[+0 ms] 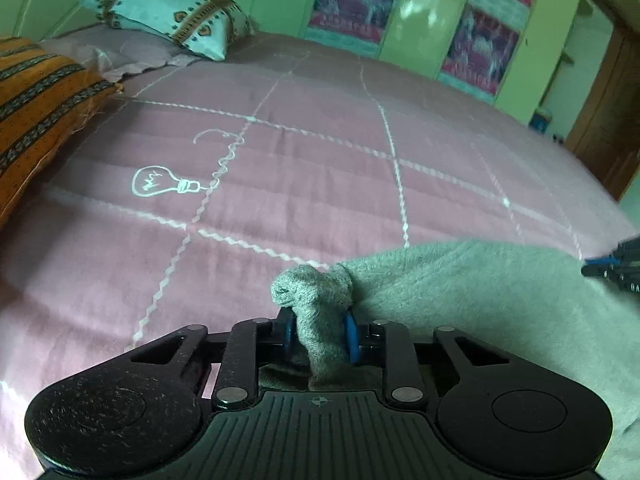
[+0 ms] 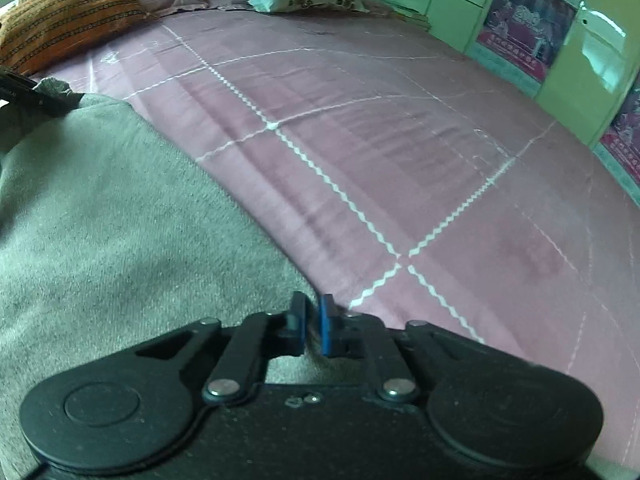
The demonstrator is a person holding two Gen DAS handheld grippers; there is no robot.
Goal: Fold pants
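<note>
Grey fleece pants lie on a pink bedspread. My left gripper is shut on a bunched corner of the pants, which sticks up between the blue pads. In the right wrist view the pants spread to the left. My right gripper is shut on the pants' thin edge at their right border. The right gripper also shows at the right edge of the left wrist view. The left gripper shows at the far left of the right wrist view.
An orange striped pillow and a white patterned pillow lie at the head of the bed. Green cabinets with posters stand along the far side. A wooden door is at the right.
</note>
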